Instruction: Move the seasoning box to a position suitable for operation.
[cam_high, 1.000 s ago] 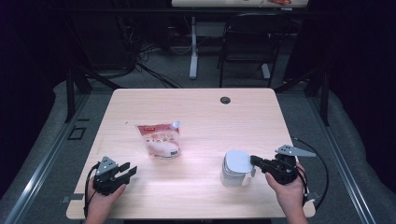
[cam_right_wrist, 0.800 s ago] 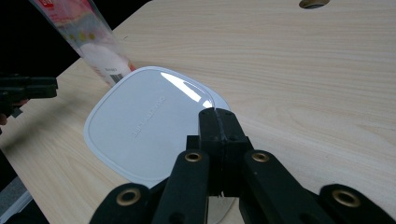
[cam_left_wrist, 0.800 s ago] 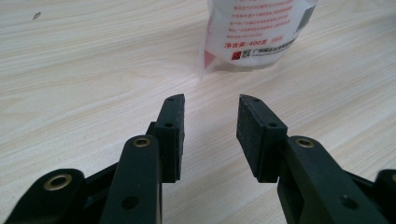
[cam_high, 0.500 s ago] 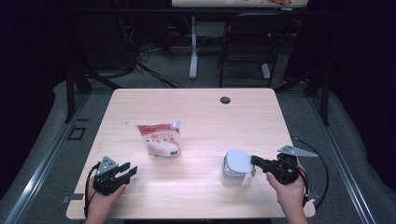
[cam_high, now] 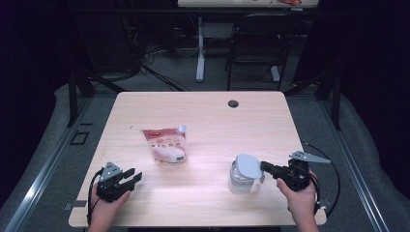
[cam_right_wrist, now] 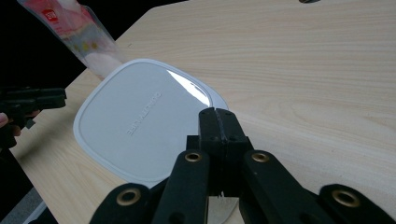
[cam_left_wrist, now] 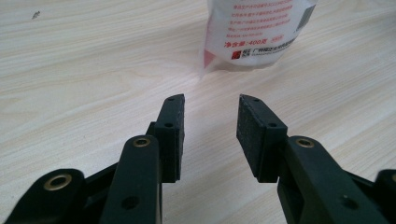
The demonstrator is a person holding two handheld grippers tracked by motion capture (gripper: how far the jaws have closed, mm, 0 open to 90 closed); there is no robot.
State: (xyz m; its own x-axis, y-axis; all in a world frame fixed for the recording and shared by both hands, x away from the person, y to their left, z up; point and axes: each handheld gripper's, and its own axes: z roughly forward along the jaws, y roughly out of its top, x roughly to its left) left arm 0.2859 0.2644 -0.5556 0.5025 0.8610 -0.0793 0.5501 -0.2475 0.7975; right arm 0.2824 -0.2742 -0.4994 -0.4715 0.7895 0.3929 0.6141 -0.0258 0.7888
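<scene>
Right gripper (cam_high: 263, 167): jaws pressed together, pinching the edge of the white lid (cam_high: 247, 166). In the right gripper view the closed tips (cam_right_wrist: 217, 122) bear on the rim of that lid (cam_right_wrist: 140, 121) at roughly its 4 o'clock edge. The lid sits tilted on the clear container (cam_high: 240, 179), which stands on the table toward the 5 o'clock part of the top, just beside the right hand (cam_high: 300, 198).

Left gripper (cam_high: 129, 177): jaws spread about halfway, nothing between the pads. It rests low on the table near the 7 o'clock corner, held by the left hand (cam_high: 104, 210). In the left gripper view the gap between the tips (cam_left_wrist: 211, 105) points at the lower edge of the pouch (cam_left_wrist: 252, 32), which lies near but apart from the pads (cam_left_wrist: 173, 130).

Pouch (cam_high: 165, 144): white and red, spouted, lying flat left of the table's centre, well apart from the container.

Surface: light wood table (cam_high: 208, 116), with a round cable hole (cam_high: 233, 103) near the 12 o'clock edge.

Room: dark; grey floor (cam_high: 159, 79), cables (cam_high: 145, 53) and a chair (cam_high: 251, 53) beyond the table's 12 o'clock side.
</scene>
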